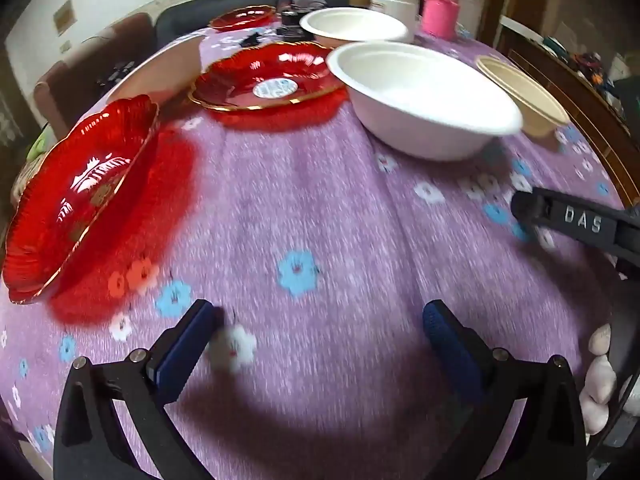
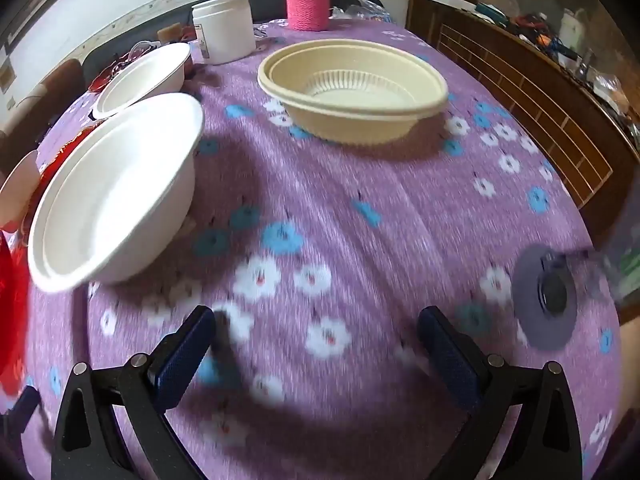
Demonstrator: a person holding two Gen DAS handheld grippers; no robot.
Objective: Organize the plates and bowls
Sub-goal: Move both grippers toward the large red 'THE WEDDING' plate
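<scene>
White jar beside pink cosy.

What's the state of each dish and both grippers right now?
left gripper: open, empty
right gripper: open, empty
near red plate: on cloth, unstacked
middle red plate: on cloth, unstacked
near white bowl: upright, empty
far white bowl: upright, empty
beige bowl: upright, empty

This is a lived-in home dining room. Ahead of the gripper a table wears a purple flowered tablecloth, set with red glass plates and white bowls. Beyond it stand a pink knitted bottle cosy and a white jar; to the right a cluttered wooden sideboard, far left a brown chair.
</scene>
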